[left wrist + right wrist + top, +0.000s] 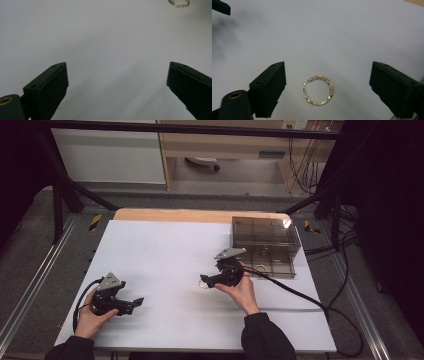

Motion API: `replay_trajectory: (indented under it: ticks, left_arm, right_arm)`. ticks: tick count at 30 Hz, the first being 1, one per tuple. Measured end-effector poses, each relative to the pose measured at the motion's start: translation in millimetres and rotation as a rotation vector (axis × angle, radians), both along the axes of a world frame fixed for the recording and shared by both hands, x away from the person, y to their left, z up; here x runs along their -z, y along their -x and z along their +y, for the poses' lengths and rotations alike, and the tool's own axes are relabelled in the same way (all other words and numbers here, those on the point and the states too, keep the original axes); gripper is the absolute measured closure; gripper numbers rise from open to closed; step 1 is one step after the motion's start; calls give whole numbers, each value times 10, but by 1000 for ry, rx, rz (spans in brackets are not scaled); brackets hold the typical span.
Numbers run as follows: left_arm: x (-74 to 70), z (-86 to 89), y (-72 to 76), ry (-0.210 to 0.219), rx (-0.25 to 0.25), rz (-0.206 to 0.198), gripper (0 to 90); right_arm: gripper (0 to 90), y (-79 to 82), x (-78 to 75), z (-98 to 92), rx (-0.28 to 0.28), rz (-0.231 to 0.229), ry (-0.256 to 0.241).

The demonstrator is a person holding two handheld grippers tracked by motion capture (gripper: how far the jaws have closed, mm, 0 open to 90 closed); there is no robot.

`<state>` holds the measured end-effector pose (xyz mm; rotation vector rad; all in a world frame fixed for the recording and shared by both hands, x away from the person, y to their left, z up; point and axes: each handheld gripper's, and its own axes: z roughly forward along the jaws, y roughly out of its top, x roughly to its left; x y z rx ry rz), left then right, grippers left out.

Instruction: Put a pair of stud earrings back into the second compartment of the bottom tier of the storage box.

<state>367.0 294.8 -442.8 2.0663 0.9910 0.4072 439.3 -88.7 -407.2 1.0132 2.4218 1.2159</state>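
A small gold beaded hoop (319,90) lies flat on the white table sheet (165,255). My right gripper (327,86) hovers over it, open, with the hoop between the two black jaws and touching neither. In the high view the hoop (202,285) glints just left of the right gripper (206,281) at mid-table. My left gripper (135,304) rests near the front left, held by a hand, open and empty. In the left gripper view the jaws of the left gripper (117,82) stand wide apart over bare sheet, and the hoop (179,3) peeks in at the top right.
A smoky clear plastic organiser box (265,246) with several compartments stands at the back right, just behind the right hand. A black cable (300,296) trails from the right gripper off the right edge. A wooden table edge (200,215) runs along the back.
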Motion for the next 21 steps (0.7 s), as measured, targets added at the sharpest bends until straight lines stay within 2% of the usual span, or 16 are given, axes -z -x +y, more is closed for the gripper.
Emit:
replay_trajectory:
  ticks: [2,12,21]
  left_arm:
    - [1,0,-1,2,0,0,38]
    - [1,-2,-2,1,1,1,38]
    - [2,-5,-3,-1,3,1,38]
  right_arm:
    - [206,-31,40,17,2,8,-3]
    - [412,-117,208,61,-6,20,80]
    - [598,-151,311,91,-13,53,108]
